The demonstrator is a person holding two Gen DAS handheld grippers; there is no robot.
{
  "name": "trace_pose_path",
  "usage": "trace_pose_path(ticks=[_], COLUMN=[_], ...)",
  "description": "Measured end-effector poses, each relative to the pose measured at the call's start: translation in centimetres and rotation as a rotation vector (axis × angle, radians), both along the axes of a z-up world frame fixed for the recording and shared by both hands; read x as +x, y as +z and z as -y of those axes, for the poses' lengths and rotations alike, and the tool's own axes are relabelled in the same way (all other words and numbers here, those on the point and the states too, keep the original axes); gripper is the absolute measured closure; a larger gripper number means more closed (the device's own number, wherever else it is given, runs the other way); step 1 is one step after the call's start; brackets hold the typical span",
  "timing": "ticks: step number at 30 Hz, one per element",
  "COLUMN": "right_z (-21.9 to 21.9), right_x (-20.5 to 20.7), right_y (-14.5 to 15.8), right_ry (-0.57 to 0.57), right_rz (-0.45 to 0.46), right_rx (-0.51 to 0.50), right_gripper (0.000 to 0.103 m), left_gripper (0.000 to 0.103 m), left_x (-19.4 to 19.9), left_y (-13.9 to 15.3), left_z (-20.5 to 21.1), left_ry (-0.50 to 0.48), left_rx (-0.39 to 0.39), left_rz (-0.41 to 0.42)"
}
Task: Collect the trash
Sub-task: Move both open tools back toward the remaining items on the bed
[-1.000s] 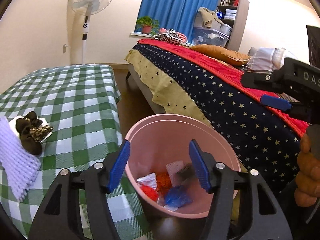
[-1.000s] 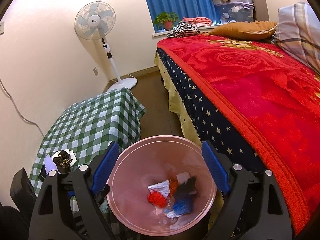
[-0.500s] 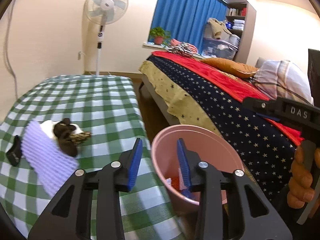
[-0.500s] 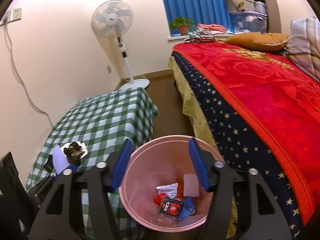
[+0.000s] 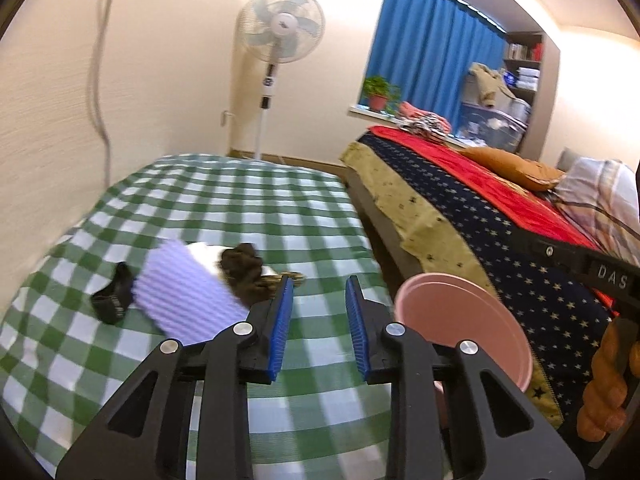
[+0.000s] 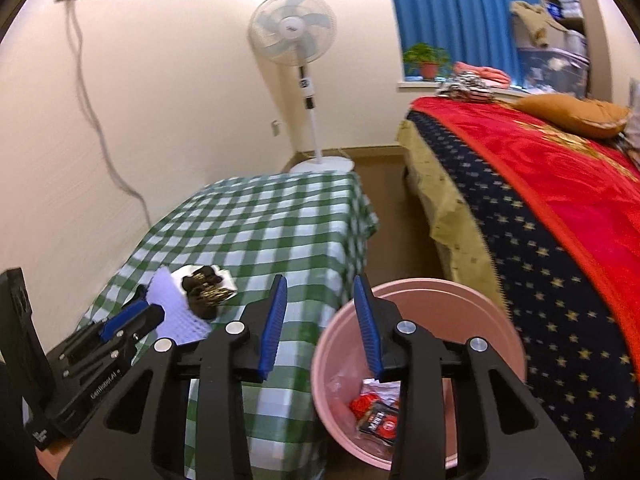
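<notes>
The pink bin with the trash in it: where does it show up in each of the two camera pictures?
Left wrist view: the pink bin sits low and right, just right of the left hand-held gripper; its contents are hidden.
Right wrist view: the bin is at bottom centre-right, behind the right hand-held gripper, wrappers visible inside.
Shared landmark: the white standing fan by the wall.

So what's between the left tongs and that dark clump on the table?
Only bare checked tablecloth between the left tongs and the dark clump, per the left wrist view.
</notes>
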State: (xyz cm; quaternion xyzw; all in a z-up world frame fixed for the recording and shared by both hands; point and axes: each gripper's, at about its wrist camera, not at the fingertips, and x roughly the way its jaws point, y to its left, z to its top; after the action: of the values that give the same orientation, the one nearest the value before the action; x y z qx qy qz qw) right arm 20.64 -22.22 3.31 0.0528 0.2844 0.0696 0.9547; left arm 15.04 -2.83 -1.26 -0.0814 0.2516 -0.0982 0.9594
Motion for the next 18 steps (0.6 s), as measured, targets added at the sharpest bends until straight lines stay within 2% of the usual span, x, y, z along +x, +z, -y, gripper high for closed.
trace_pose_path(ticks=[9, 18], right_z=[-4.3, -8.4], right_x=[2.9, 5.4], right_y=[-1.8, -3.5], right_ry=[0.097, 0.163], right_rz=[-0.018, -0.04], right_rx=[0.063, 0.095], right_gripper=[0.068, 0.069], left_gripper=[0.076, 0.076], left_x=[0.6, 1.4], left_y=[-0.6, -1.6], left_z=[-4.3, -6.8], left_ry=[0.159, 0.252], left_rx=[0.003, 0.01], left_rz=[0.0, -0.019])
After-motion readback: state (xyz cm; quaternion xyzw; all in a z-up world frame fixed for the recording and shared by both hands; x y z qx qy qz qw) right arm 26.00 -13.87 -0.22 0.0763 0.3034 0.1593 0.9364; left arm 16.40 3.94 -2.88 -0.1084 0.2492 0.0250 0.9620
